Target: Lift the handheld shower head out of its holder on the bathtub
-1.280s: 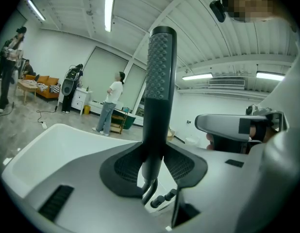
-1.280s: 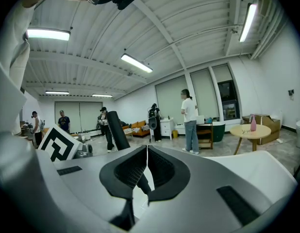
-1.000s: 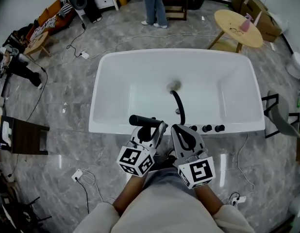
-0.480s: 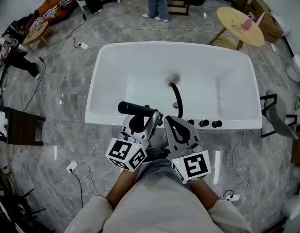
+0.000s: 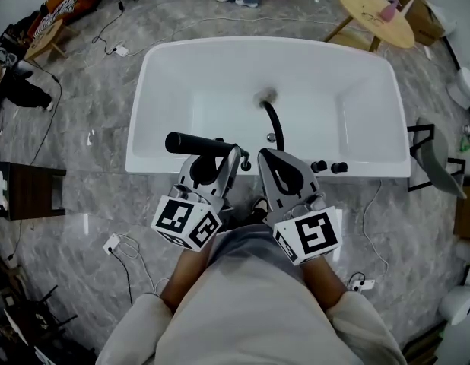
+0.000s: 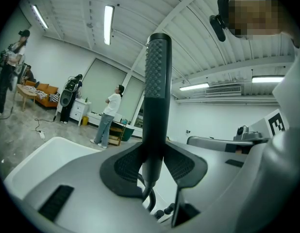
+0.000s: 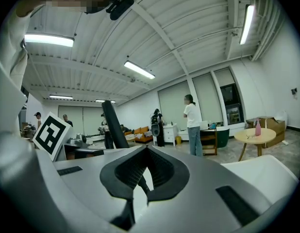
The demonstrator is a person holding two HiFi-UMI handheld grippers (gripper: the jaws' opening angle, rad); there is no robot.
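Clearly the left tool [image 5: 224, 158] has its jaws clamped on the handheld shower head [image 5: 195, 144]. In the left gripper view the dark, dimpled handle rises straight up from between the two ribbed pads, pinched on both sides. From the head view the shower head lies crosswise, just left of the frame's centre, over the near rim of the white bathtub [image 5: 153, 160]. Its free end reaches out to the left beyond the tool. I cannot make out a holder beneath it.

A black hose [image 5: 274, 125] curves from the middle of the tub toward the near rim and drops out of sight between the two tools. In the left gripper view a dark loop of hose hangs under the handle.

The right tool [image 5: 270, 158] sits just right of the left one, at the lower centre of the frame. Its jaws are drawn together at the tips and grip nothing. Two dark knobs [image 5: 329, 166] stand on the tub rim to its right. Grey marbled floor [image 5: 83, 128] surrounds the tub.
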